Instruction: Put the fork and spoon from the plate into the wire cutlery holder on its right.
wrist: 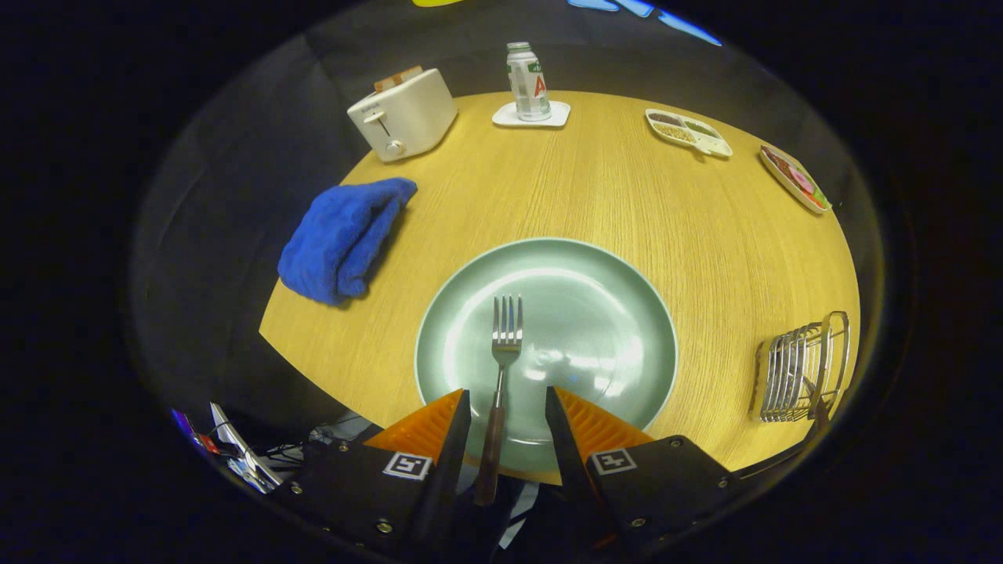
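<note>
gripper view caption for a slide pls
Open hand-held gripper straddles fork handle over green plate; wire cutlery holder waits right.

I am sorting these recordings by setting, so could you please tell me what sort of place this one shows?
Probably a staged dining or breakfast table in a recording booth: a round wooden table holds a pale green plate with a fork, a white toaster and a chrome wire cutlery holder. The gripper is open around the fork's handle.

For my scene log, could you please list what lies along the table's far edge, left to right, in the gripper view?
Toaster → bottle on its coaster → divided snack tray → patterned plate. The gripper is open around the fork's handle.
</note>
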Available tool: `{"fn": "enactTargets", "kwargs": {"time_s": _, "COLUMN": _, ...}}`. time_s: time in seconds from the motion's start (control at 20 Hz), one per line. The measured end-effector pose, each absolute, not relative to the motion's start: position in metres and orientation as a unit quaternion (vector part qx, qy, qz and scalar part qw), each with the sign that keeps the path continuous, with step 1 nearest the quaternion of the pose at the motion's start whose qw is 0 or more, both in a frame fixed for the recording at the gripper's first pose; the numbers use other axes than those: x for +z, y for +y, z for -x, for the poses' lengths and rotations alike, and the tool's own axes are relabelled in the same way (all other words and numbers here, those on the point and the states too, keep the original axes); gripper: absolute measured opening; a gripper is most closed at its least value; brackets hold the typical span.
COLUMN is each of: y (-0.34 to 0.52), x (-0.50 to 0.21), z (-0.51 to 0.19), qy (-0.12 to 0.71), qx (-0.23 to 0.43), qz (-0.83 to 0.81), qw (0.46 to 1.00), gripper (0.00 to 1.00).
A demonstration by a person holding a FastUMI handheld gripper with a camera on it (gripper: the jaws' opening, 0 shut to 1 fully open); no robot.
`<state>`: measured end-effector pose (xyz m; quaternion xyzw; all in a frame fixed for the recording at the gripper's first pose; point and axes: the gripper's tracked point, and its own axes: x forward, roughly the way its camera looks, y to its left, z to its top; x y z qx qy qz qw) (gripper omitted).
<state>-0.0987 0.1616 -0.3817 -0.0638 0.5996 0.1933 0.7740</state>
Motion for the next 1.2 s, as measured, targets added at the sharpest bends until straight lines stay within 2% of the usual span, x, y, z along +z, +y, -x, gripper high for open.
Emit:
{"fn": "enactTargets", "kwargs": {"time_s": 0.25, "y": 0.157, "x": -0.406, "z": 0.117, "qy": 0.632, "qx": 0.201, "qz": 0.089, "qw": 0.743, "gripper": 0.57}}
{"fn": "enactTargets", "kwargs": {"time_s": 0.35, "y": 0.151, "x": -0.412, "z": 0.121, "qy": 0.648, "qx": 0.195, "qz": 0.091, "qw": 0.731, "gripper": 0.24}}
{"fn": "enactTargets", "kwargs": {"time_s": 0.5, "y": 0.153, "x": -0.408, "z": 0.115, "qy": 0.644, "qx": 0.202, "qz": 0.076, "qw": 0.734, "gripper": 0.26}}
{"fn": "enactTargets", "kwargs": {"time_s": 0.55, "y": 0.153, "x": -0.414, "z": 0.115, "qy": 0.646, "qx": 0.197, "qz": 0.07, "qw": 0.734, "gripper": 0.07}}
{"fn": "enactTargets", "kwargs": {"time_s": 0.75, "y": 0.154, "x": -0.408, "z": 0.11, "qy": 0.649, "qx": 0.188, "qz": 0.027, "qw": 0.737, "gripper": 0.07}}
{"fn": "enactTargets", "kwargs": {"time_s": 0.8, "y": 0.151, "x": -0.411, "z": 0.107, "qy": 0.647, "qx": 0.186, "qz": 0.019, "qw": 0.739, "gripper": 0.01}}
{"fn": "enactTargets", "kwargs": {"time_s": 1.2, "y": 0.145, "x": -0.393, "z": 0.092, "qy": 0.619, "qx": 0.191, "qz": -0.006, "qw": 0.762, "gripper": 0.01}}
